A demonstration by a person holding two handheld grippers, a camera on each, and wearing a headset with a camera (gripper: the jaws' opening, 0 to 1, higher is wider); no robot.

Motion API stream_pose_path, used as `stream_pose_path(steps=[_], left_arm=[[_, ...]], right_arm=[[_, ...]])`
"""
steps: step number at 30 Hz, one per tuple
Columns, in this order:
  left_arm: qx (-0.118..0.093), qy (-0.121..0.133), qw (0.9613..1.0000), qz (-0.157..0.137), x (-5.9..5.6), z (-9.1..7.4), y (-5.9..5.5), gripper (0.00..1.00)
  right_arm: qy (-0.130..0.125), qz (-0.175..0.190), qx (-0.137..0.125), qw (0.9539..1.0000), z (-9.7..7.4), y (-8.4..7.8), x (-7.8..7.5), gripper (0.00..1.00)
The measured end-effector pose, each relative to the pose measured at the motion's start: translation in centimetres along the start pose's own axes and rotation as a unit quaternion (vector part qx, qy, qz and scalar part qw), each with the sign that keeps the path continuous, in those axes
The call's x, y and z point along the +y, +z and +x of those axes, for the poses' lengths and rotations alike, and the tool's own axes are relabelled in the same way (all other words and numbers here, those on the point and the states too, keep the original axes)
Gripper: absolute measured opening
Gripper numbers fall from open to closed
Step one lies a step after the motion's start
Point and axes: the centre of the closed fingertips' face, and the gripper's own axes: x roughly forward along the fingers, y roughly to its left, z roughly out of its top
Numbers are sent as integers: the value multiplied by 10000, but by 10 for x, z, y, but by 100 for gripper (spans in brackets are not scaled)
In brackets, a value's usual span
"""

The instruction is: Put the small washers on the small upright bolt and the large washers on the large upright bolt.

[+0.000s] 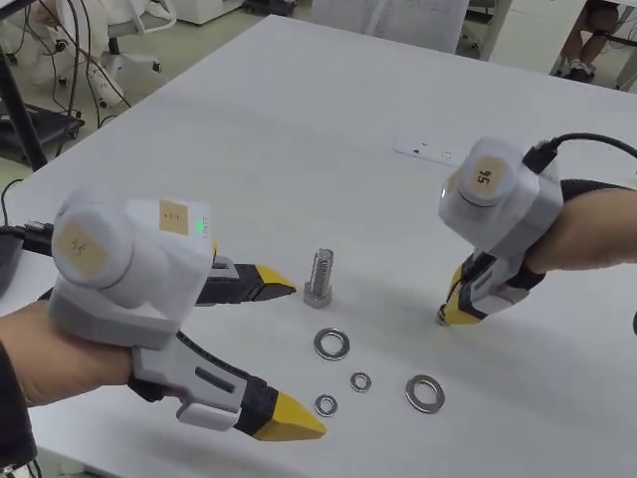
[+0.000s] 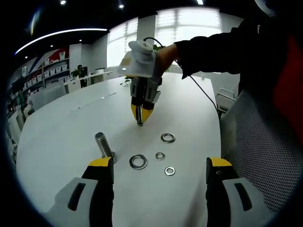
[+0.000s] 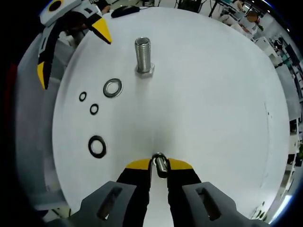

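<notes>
A large upright bolt (image 1: 319, 277) (image 2: 103, 146) (image 3: 143, 56) stands on the white table (image 1: 299, 149). Near it lie two large washers (image 1: 331, 344) (image 1: 425, 392) and two small washers (image 1: 360, 381) (image 1: 325, 404). My right gripper (image 1: 458, 313) (image 3: 159, 165) points down at the table, shut on the small bolt (image 3: 160, 163) (image 2: 139, 122), whose lower end is at the tabletop. My left gripper (image 1: 284, 349) (image 2: 159, 163) is open and holds nothing. Its jaws sit on either side of the washers, and the upper one is just left of the large bolt.
A white label or card (image 1: 426, 151) lies farther back on the table. Beyond the table's far edge are chairs and cables on the floor (image 1: 90, 60). The table's near edge runs just below my left hand.
</notes>
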Motion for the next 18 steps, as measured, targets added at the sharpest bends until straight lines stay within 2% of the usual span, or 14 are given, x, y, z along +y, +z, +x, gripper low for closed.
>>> stream_pose_path(steps=[18], left_arm=[[46,10,10000,-17,2,0,1,79]], right_arm=[[29,18,-45,10000,0,1,1,16]])
